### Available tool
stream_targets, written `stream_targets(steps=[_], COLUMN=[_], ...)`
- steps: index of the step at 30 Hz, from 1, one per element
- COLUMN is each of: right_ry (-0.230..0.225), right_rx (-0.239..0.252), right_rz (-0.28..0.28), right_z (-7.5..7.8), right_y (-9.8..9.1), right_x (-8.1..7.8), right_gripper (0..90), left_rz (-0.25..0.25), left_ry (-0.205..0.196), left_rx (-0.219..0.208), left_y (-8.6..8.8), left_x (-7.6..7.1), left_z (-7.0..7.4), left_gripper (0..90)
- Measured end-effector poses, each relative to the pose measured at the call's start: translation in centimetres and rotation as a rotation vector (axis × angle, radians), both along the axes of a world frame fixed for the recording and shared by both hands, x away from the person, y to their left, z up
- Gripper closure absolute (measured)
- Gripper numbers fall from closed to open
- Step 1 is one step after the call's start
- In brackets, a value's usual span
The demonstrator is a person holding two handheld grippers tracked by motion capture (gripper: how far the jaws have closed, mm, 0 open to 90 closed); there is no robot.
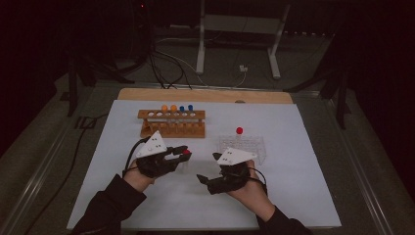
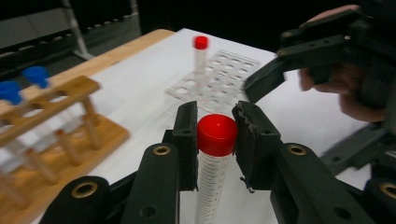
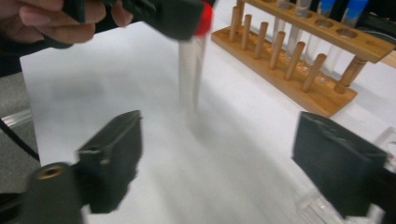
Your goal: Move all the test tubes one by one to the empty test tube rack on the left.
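red was the cap of the tube (image 2: 216,140) that your left gripper (image 2: 215,135) pinched tight between its fingers (image 2: 187,135), above the white desk (image 1: 293,186). your right gripper (image 3: 217,163) had its fingers (image 3: 112,158) spread wide with nothing in them. the wooden rack (image 1: 172,123) stood behind, and the clear rack (image 1: 242,147) held another red-capped tube (image 1: 239,131).

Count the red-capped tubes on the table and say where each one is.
2. One red-capped tube is clamped by its cap in the left gripper. The other stands upright in the clear rack. None seems hidden, though the picture is dim.
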State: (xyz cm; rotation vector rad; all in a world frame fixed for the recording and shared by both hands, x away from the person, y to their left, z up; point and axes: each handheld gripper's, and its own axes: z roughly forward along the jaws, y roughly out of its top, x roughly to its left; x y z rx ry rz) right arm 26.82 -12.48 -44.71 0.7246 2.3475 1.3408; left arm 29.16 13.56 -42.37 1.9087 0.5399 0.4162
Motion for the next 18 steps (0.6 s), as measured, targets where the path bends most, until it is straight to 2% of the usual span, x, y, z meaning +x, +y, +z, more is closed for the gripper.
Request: stream_targets(steps=[3,10,15,18], right_ry=[-0.003,-0.01,-0.029,-0.032], right_rx=[0.024,0.067,0.073,0.062], right_rz=[-0.005,0.009,0.009,0.001], right_z=[0.2,0.7,0.9,0.9], right_y=[-0.3,-0.9,-1.0,-1.0], right_x=[0.1,0.0,-0.1,-0.1], right_gripper=[1.7,0.0,0.0,0.0], left_rz=[0.046,0.166,0.242,0.28], left_ry=[-0.015,-0.056,-0.079,-0.094], left_rx=[-0.011,-0.003,-0.026,-0.06], left_y=[1.2,3.7,5.0,5.5], left_x=[0.6,2.5,4.1,5.0], left_z=[0.7,2.3,3.3,3.7], left_gripper=[71.9,71.9,72.0,71.9])
